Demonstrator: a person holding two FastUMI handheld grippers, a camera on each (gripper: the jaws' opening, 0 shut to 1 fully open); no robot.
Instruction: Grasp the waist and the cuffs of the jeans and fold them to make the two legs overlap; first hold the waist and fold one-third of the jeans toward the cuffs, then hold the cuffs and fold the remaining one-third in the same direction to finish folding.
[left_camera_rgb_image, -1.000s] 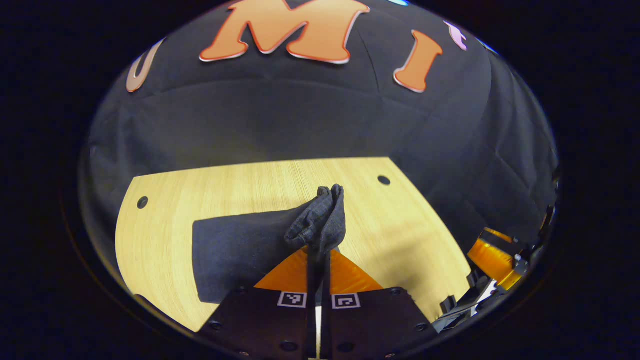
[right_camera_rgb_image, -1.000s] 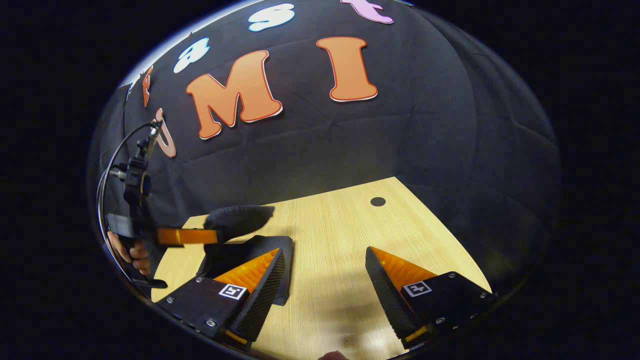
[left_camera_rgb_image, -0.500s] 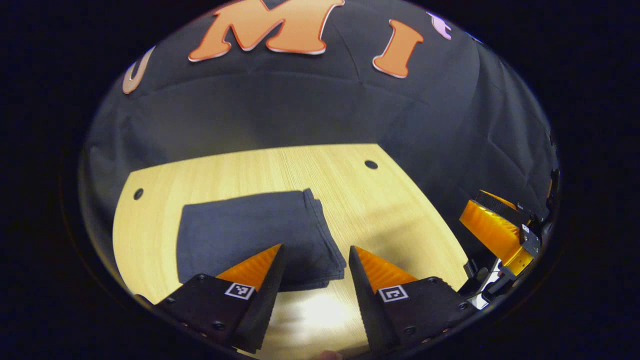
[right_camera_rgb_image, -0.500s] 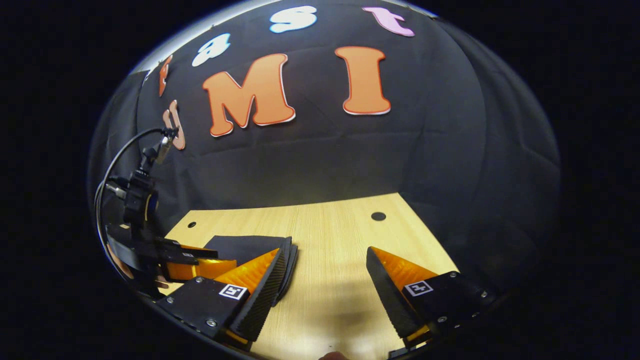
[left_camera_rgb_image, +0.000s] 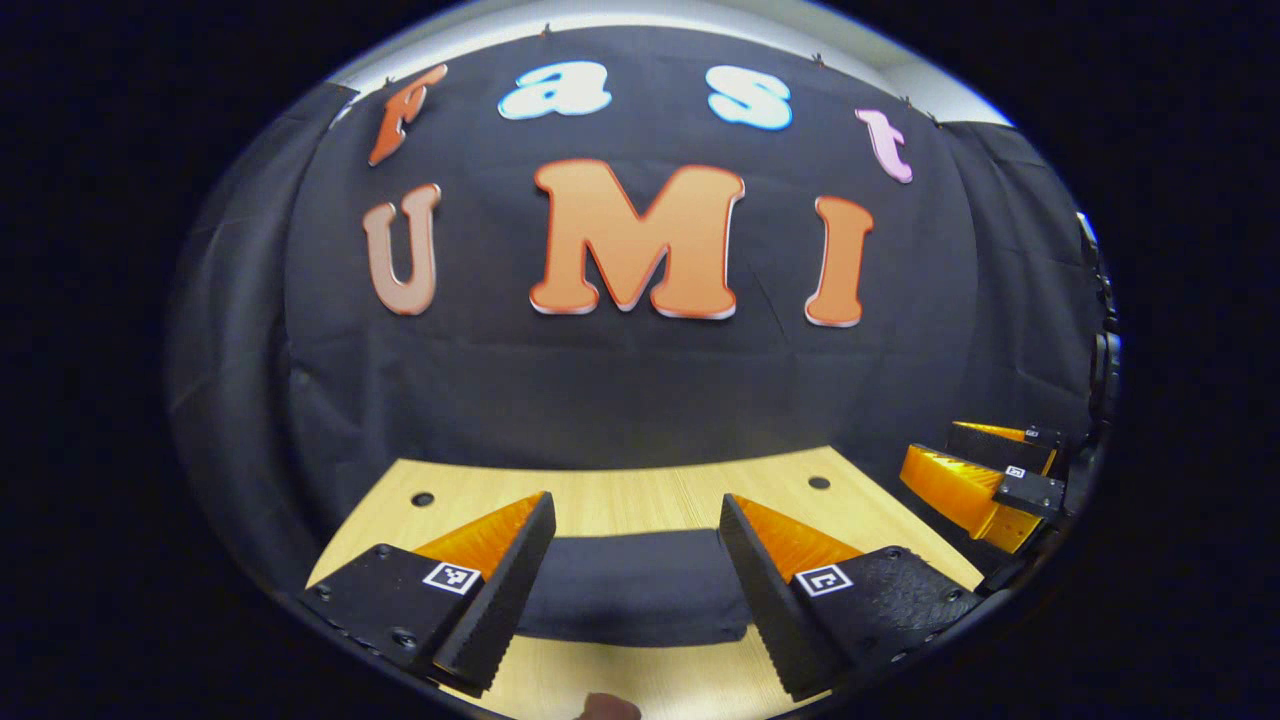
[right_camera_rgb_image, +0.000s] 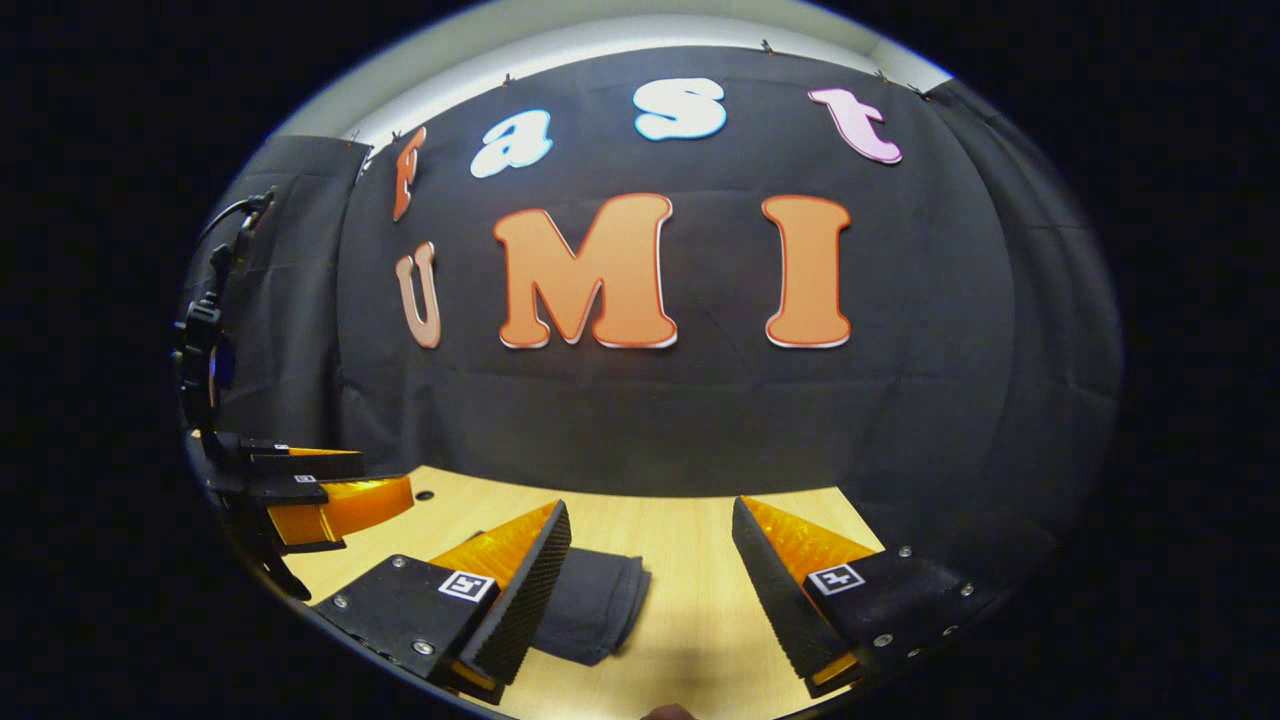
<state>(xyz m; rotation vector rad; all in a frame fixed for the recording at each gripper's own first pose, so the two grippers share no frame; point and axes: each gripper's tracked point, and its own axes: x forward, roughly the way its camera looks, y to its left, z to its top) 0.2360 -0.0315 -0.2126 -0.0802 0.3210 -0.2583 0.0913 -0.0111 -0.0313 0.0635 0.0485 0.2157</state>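
Observation:
The dark jeans (left_camera_rgb_image: 630, 590) lie folded into a flat, compact rectangle on the wooden table (left_camera_rgb_image: 620, 495). My left gripper (left_camera_rgb_image: 635, 515) hovers open above them, its fingers spread to either side of the bundle, nothing between them. In the right gripper view the folded jeans (right_camera_rgb_image: 595, 600) sit low and left, partly behind my left-hand finger. My right gripper (right_camera_rgb_image: 650, 525) is open and holds nothing. The right gripper (left_camera_rgb_image: 985, 480) shows at the right edge of the left gripper view. The left gripper (right_camera_rgb_image: 320, 490) shows at the left edge of the right gripper view, raised off the table.
The table (right_camera_rgb_image: 690, 520) has small round holes (left_camera_rgb_image: 819, 483) near its far corners. The black cloth wall (left_camera_rgb_image: 620, 390) rises right behind its far edge. A cable (right_camera_rgb_image: 215, 260) runs up from the left gripper's body.
My left gripper let go of the jeans' folded end, which dropped flat onto the stack. Both grippers then rose and tilted up, so more wall and less table show.

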